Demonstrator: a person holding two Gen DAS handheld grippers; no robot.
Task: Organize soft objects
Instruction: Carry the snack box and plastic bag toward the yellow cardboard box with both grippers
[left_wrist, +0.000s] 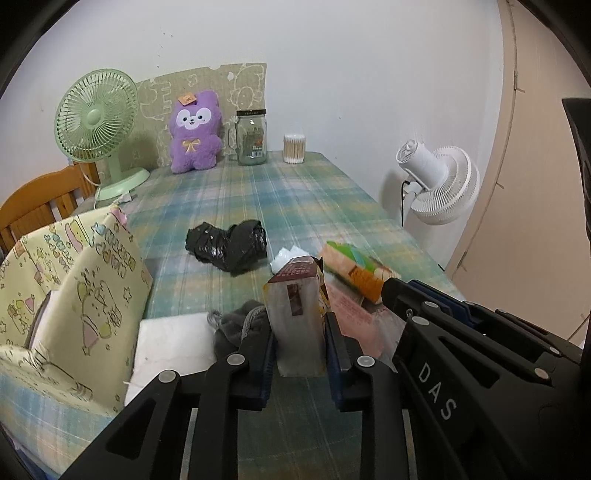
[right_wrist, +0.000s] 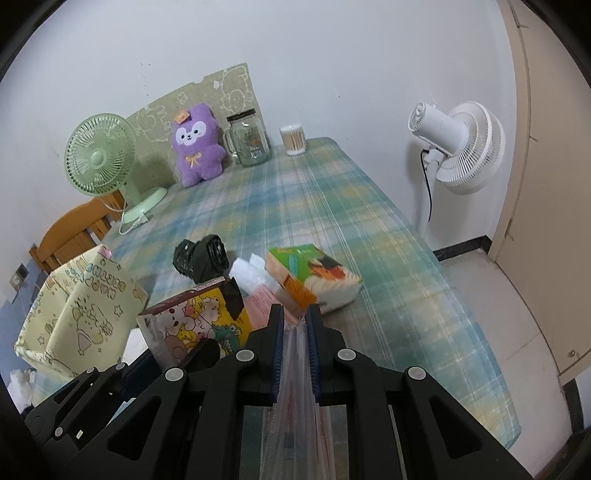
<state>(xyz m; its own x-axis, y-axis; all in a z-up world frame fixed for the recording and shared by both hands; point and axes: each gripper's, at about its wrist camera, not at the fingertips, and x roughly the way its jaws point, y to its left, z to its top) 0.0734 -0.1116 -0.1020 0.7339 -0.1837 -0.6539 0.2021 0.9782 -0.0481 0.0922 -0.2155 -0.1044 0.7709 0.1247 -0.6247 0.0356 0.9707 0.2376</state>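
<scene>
**Both tongs clamped on packs over the plaid counter**

The left tongs were closed on a cartoon-printed tissue pack, its narrow side squeezed between the blue pads and its torn top pointing up. In the right wrist view the same pack showed its bright animal print, held just left of the right tongs. Those were shut tight on a thin clear plastic bag with red marks, which ran back between the pads toward the camera.

On the counter just beyond the tongs lay an orange-and-green tissue pack, tilted, with a pink packet partly under it and a small white wad beside it. A crumpled black bag sat further out, near the middle. A grey drawstring pouch lay just left of the held pack, touching a white pad. To the left stood an open cream fabric bin with cartoon prints.

At the far edge, against the wall, stood a green fan, a purple plush, a glass jar and a tub of cotton swabs. A white fan stood off the counter on the right.
</scene>
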